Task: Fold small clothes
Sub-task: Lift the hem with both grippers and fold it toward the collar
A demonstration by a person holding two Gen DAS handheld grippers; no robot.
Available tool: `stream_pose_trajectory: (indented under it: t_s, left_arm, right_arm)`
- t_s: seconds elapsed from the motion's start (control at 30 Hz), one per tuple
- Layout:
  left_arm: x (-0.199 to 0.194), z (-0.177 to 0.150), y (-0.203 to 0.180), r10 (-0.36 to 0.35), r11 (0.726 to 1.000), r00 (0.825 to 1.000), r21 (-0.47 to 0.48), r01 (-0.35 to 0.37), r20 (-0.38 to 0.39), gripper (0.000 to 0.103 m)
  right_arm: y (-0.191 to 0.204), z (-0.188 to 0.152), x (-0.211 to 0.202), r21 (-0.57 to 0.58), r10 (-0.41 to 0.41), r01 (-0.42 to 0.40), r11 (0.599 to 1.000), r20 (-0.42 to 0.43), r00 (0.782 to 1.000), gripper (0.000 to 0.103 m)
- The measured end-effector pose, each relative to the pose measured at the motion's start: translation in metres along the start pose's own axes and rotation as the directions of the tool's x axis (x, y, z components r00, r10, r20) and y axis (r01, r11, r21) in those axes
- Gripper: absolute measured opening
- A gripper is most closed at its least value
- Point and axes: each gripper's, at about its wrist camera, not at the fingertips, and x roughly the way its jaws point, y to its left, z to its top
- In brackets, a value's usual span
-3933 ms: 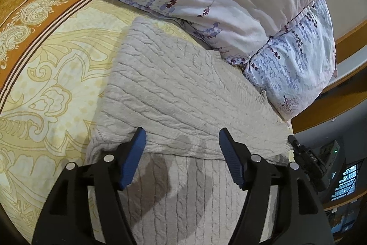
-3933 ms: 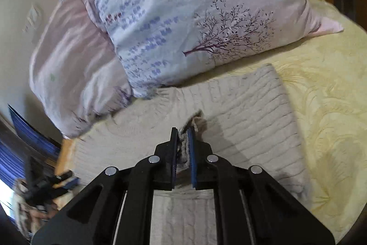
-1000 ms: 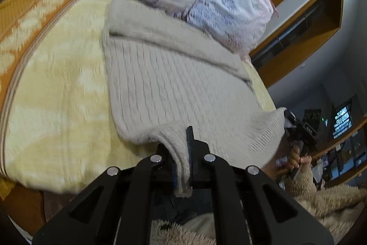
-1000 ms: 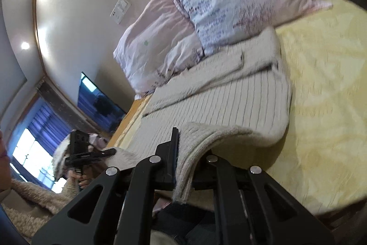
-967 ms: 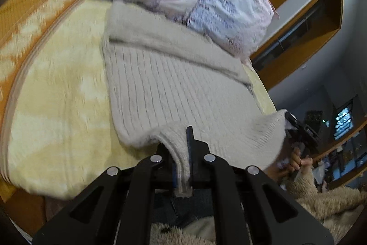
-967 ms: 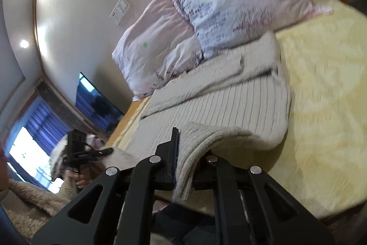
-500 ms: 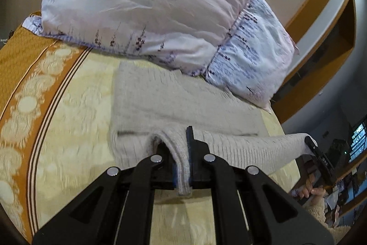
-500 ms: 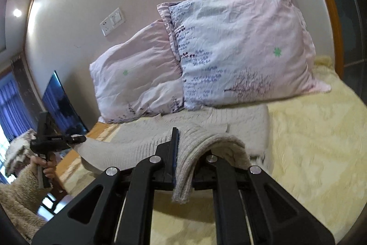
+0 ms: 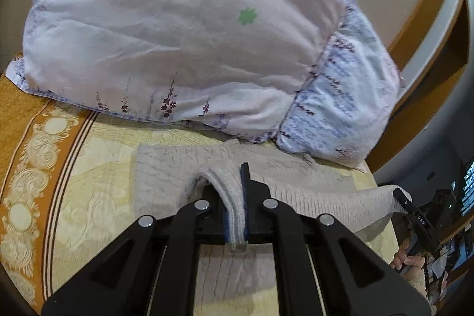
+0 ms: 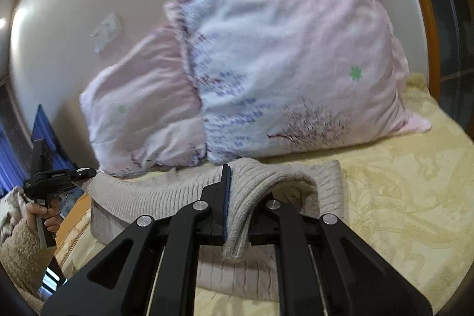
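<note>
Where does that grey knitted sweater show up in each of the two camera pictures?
Left wrist view: sweater lies bottom centre on the yellow bedspread, its edge pinched in the left gripper.
Right wrist view: sweater lies bottom centre, pinched in the right gripper.
Shared landmark: floral pillow behind it.

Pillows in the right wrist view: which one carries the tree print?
The front pillow, on the right, overlapping the other; a dark branching tree shows near its lower edge. The plainer pink pillow behind has none visible.

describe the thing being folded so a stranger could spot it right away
On the yellow patterned bedspread, just below the two floral pillows, lies a beige ribbed knit sweater. It is the only plain, knitted item there, its edge pinched in both grippers.
</note>
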Motion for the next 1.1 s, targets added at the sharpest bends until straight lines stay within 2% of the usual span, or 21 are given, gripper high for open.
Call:
stream_pose_trajectory:
  t_s: [0.23, 0.43, 0.5, 0.53, 0.57, 0.6, 0.63, 0.67, 0.77, 0.9, 0.97, 1.1]
  left_arm:
    - [0.056, 0.009, 0.015, 0.032, 0.998, 0.996, -0.053, -0.036, -0.083, 0.006]
    - [0.091, 0.009, 0.039, -0.007, 0.984, 0.988, -0.178, -0.021, -0.155, 0.007]
    - [0.096, 0.009, 0.043, -0.017, 0.978, 0.986, -0.206, -0.018, -0.166, 0.011]
    - [0.098, 0.01, 0.043, -0.02, 0.977, 0.986, -0.214, -0.016, -0.165, 0.016]
    - [0.098, 0.011, 0.044, -0.022, 0.976, 0.987, -0.216, -0.014, -0.161, 0.029]
    - [0.097, 0.013, 0.043, -0.018, 0.976, 0.988, -0.216, -0.015, -0.151, 0.044]
    - [0.094, 0.015, 0.042, -0.012, 0.977, 0.992, -0.214, -0.016, -0.129, 0.052]
    - [0.091, 0.016, 0.041, -0.016, 0.978, 0.993, -0.21, -0.008, -0.114, 0.055]
    - [0.078, 0.017, 0.04, -0.033, 0.98, 0.995, -0.199, 0.014, -0.096, 0.056]
    - [0.058, 0.004, 0.043, 0.005, 0.989, 0.995, -0.144, -0.02, -0.104, 0.056]
    - [0.049, -0.004, 0.049, 0.022, 0.991, 0.994, -0.127, -0.036, -0.11, 0.056]
    - [0.039, -0.021, 0.057, 0.071, 0.993, 0.989, -0.082, -0.082, -0.13, 0.056]
  right_arm:
    - [-0.032, -0.002, 0.057, 0.118, -0.067, 0.081, 0.99, -0.115, 0.991, 0.008]
    - [-0.05, -0.005, 0.092, 0.191, -0.1, 0.137, 0.972, -0.192, 0.976, 0.011]
    - [-0.053, -0.004, 0.102, 0.224, -0.096, 0.146, 0.964, -0.22, 0.971, 0.025]
    - [-0.055, -0.004, 0.106, 0.244, -0.087, 0.144, 0.959, -0.23, 0.969, 0.042]
    - [-0.056, -0.003, 0.109, 0.26, -0.082, 0.144, 0.955, -0.234, 0.969, 0.055]
    - [-0.056, -0.002, 0.111, 0.266, -0.086, 0.147, 0.953, -0.227, 0.97, 0.057]
    - [-0.056, -0.001, 0.111, 0.266, -0.087, 0.145, 0.953, -0.221, 0.972, 0.058]
    - [-0.055, 0.001, 0.11, 0.266, -0.081, 0.137, 0.954, -0.211, 0.974, 0.058]
    - [-0.054, 0.003, 0.099, 0.268, -0.067, 0.118, 0.956, -0.192, 0.979, 0.058]
    - [-0.061, -0.001, 0.072, 0.232, -0.099, 0.14, 0.963, -0.178, 0.979, 0.057]
    - [-0.07, -0.006, 0.055, 0.228, -0.11, 0.147, 0.963, -0.168, 0.98, 0.05]
    - [-0.082, -0.018, 0.04, 0.212, -0.119, 0.161, 0.964, -0.195, 0.974, 0.044]
